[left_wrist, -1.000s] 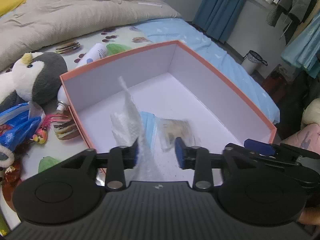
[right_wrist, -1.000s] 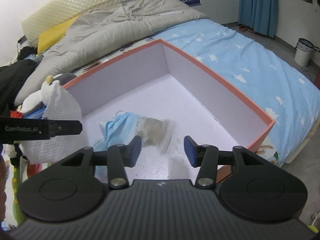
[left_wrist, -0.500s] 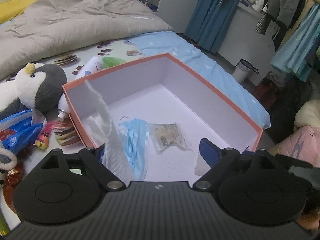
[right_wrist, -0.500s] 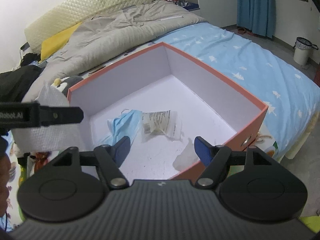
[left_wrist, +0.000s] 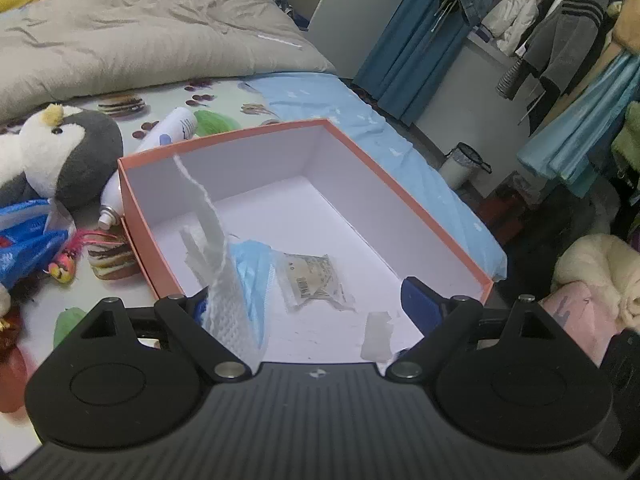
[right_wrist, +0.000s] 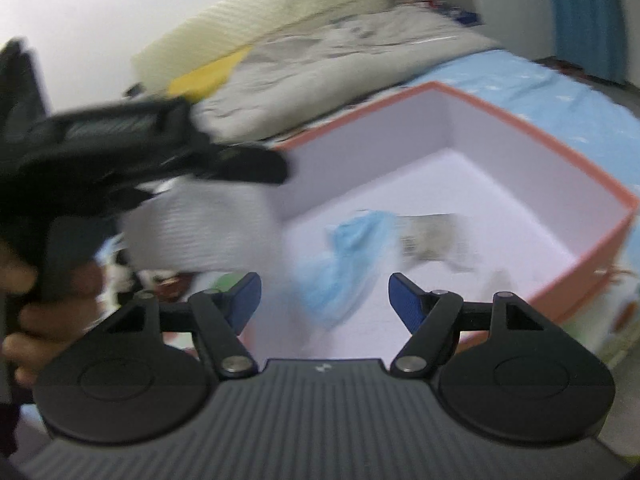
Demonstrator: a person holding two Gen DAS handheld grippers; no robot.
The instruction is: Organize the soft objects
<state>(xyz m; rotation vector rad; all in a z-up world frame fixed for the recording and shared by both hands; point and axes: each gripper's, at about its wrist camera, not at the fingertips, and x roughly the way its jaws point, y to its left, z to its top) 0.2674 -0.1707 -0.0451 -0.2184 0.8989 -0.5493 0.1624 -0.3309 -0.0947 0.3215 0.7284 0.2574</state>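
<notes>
Both grippers gape, the left gripper [left_wrist: 308, 306] with a white textured cloth [left_wrist: 224, 280] clinging limply to one finger.

Home bedroom: bed [left_wrist: 360, 120], rumpled duvet [left_wrist: 140, 48], hanging clothes [left_wrist: 560, 28].

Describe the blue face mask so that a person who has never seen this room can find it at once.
Find the orange box with white inner walls on the bed. On its floor, near the closest corner, lies the blue face mask, crumpled. Beside it are a clear plastic packet and a white tissue; only the mask is light blue.
</notes>
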